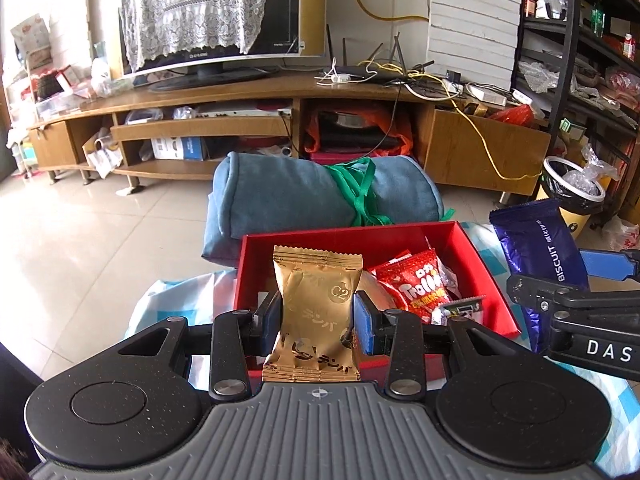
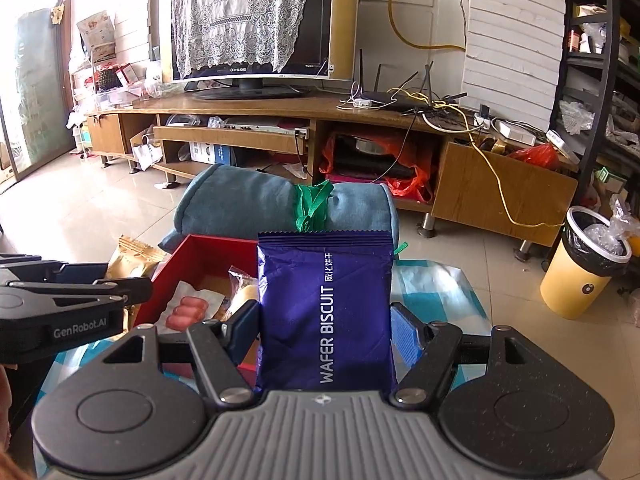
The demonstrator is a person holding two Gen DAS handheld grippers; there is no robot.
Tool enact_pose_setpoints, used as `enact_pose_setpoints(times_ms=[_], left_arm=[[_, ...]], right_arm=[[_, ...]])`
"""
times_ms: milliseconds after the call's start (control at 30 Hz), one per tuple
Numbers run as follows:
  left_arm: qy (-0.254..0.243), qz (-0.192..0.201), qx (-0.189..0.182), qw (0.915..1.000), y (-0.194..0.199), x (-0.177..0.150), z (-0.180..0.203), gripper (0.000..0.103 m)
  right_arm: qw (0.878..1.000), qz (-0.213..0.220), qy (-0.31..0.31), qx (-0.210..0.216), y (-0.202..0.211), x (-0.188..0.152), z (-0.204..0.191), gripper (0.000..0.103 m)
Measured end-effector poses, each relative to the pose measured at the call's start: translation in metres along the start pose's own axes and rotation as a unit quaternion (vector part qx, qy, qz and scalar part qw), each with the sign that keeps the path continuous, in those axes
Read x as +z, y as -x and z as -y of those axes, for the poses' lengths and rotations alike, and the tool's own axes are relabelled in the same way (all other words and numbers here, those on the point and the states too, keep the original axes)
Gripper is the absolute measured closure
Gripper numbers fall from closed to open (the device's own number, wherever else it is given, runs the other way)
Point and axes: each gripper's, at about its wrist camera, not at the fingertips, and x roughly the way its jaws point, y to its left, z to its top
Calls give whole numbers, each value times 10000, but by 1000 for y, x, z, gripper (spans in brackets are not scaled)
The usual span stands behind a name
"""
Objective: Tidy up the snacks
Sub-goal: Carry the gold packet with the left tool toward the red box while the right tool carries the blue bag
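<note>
Gold foil snack packet (image 1: 316, 316), upright, is pinched in the left gripper (image 1: 316, 316) above the red cardboard box's (image 1: 480, 280) near edge; the right gripper (image 2: 325, 332) clamps an upright purple wafer biscuit packet (image 2: 325, 308) beyond the box's right edge.

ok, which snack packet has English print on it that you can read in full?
The purple packet in the right tongs: it reads WAFER BISCUIT. The gold packet in the left tongs shows no English words.

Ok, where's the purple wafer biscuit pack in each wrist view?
Left wrist view: purple wafer biscuit pack at the right edge, held in the right hand-held gripper, beside the red box.
Right wrist view: centre foreground, clamped upright.
Shared landmark: the rolled blue blanket behind the box.
</note>
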Motion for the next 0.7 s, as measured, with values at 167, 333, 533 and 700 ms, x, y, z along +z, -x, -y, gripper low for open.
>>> enact_pose_setpoints(times_ms=[167,333,533,700], left_arm=[[3,10,51,10000,-6,6,-2,57],[-6,-30,84,10000,-14,10,-2,57],[-60,-80,109,9999,-23,14,0,57],[-46,-127,139,9998,-31,19,-1,57]], right_arm=[[10000,28,-15,13,-7,7,0,39],[10000,-10,-34,10,-17,14,2,39],[10000,-53,-25,6,-28,20,3,39],[9999,-111,-27,17,-39,24,4,39]])
